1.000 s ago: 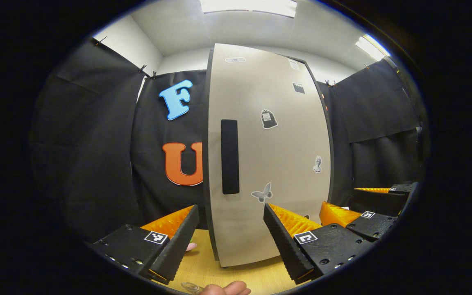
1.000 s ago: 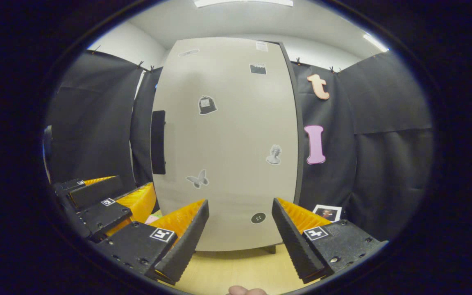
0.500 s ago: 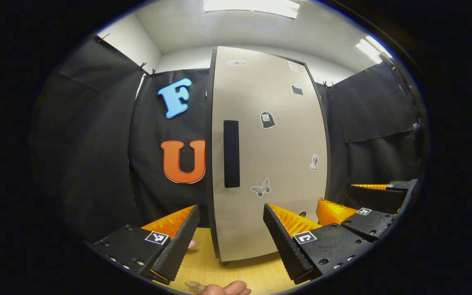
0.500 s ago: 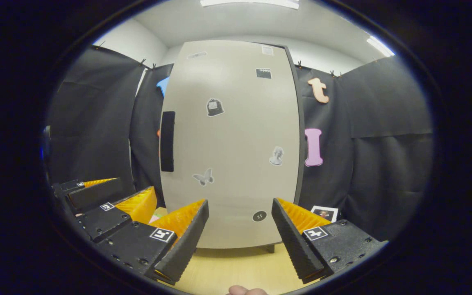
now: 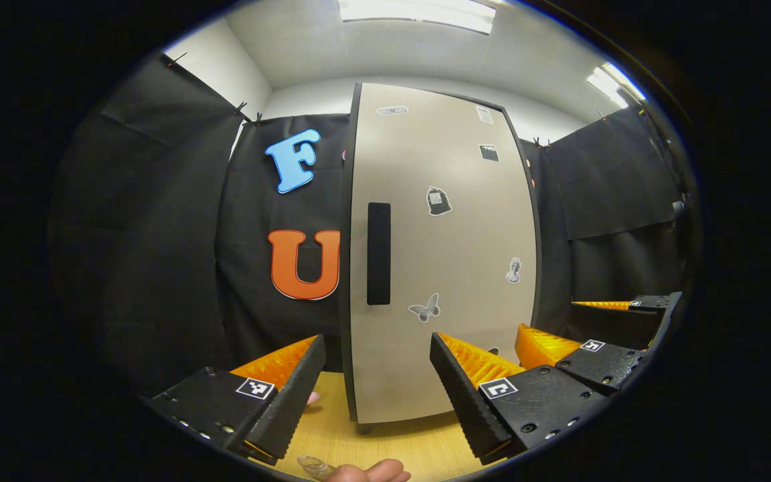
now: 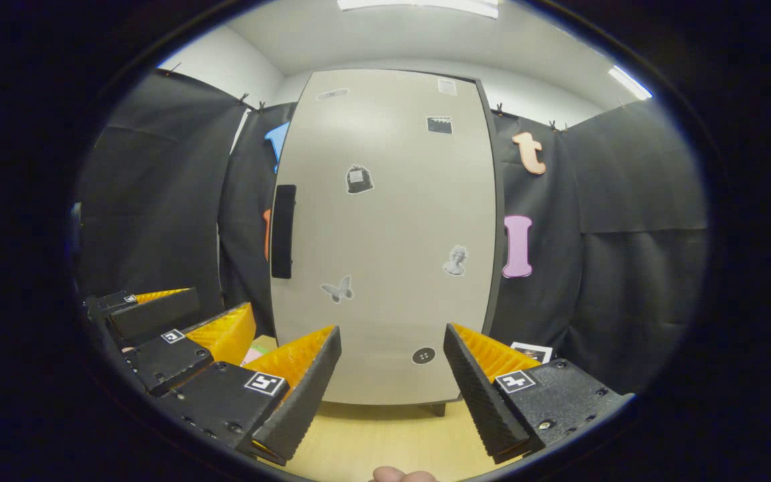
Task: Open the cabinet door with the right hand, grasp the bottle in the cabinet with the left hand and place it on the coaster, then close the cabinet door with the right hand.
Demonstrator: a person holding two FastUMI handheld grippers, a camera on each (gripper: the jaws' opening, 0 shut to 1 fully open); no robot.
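A tall beige cabinet [image 5: 446, 254] with a closed door stands on a wooden table; its door [image 6: 385, 234] carries a dark vertical handle [image 6: 283, 231] near the left edge, seen too as the handle [image 5: 379, 253]. Small stickers dot the door. My left gripper [image 5: 377, 365] is open, short of the door's lower part. My right gripper [image 6: 392, 358] is open too, facing the door's lower middle. The right gripper [image 5: 583, 348] appears at the right of the left gripper view, the left gripper [image 6: 178, 328] at the left of the right gripper view. The bottle is hidden.
The wooden table [image 6: 385, 442] runs under the cabinet. A pink-edged item [image 6: 251, 353] lies on the table left of the cabinet. A small picture card [image 6: 533, 351] lies at the cabinet's right foot. A fingertip [image 5: 369, 472] and a clear small object [image 5: 312, 465] sit at the bottom edge.
Both grippers have drawn back a little from the cabinet, which looks smaller. Both stay open and the door stays closed.
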